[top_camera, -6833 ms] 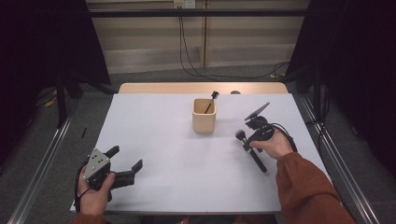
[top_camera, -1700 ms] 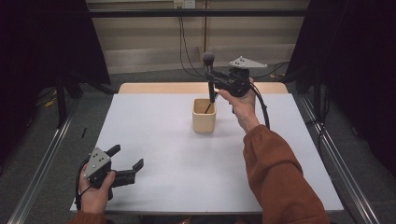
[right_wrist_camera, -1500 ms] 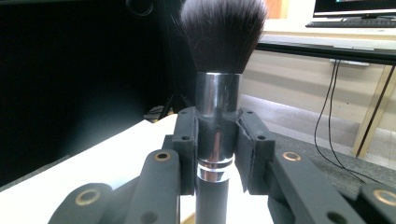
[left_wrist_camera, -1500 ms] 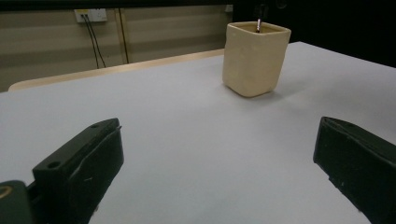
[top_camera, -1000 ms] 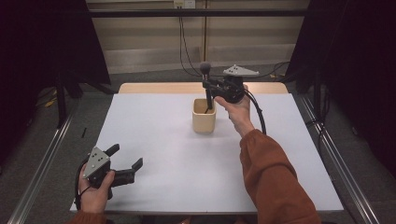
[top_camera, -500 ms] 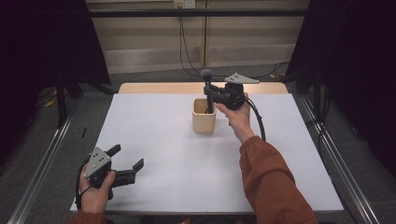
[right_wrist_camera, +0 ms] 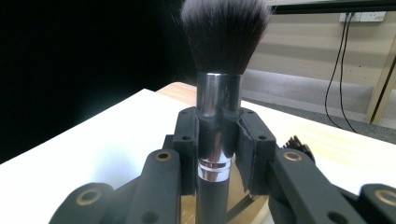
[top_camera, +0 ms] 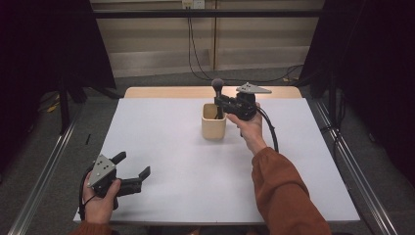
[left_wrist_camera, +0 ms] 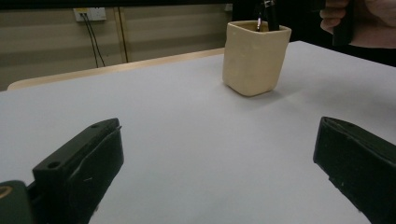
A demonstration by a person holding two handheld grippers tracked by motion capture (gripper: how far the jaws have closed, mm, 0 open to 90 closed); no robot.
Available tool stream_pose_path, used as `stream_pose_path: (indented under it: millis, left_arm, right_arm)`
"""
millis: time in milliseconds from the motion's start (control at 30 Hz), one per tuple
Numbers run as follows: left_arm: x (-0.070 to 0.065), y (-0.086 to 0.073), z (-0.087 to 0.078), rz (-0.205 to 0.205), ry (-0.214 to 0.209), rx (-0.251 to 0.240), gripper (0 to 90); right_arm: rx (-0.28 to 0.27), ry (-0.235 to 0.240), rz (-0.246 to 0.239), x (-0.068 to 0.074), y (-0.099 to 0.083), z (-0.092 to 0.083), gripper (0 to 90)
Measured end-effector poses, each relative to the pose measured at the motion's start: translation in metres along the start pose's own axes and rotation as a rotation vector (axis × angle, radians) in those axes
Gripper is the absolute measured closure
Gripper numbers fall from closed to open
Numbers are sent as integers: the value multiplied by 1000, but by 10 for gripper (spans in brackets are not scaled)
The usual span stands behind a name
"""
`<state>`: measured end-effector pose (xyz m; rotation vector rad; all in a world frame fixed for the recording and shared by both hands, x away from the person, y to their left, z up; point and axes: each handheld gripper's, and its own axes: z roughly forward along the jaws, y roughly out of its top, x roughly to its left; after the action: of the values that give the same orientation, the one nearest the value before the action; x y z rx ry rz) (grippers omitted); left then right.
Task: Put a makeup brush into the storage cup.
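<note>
While the makeup brush (right_wrist_camera: 218, 107) stands upright, bristles up, we see the right gripper (top_camera: 226, 103) clamped on its silver ferrule, holding it over the beige cup (top_camera: 214, 122) at the far middle of the white table (top_camera: 186, 171). The right gripper view alone shows the dark-tipped bristles close up. Near the front left edge, our left gripper (top_camera: 128, 175) rests with jaws wide apart, holding nothing. Cables (top_camera: 195, 44) hang down the beige wall behind.
</note>
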<state>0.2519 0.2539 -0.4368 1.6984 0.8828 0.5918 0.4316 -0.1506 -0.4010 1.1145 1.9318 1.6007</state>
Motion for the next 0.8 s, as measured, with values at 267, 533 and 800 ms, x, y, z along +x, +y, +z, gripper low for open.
stream_pose_path:
  millis: [267, 533, 800]
  left_arm:
    - [0, 0, 0, 3, -1, 5, 18]
    - [0, 0, 0, 7, -2, 6, 18]
    - [0, 0, 1, 10, -5, 10, 18]
  right_arm:
    - [17, -2, 0, 0, -9, -1, 718]
    - [40, -7, 9, 2, -19, 0, 717]
    - [66, -28, 24, -1, -22, 0, 709]
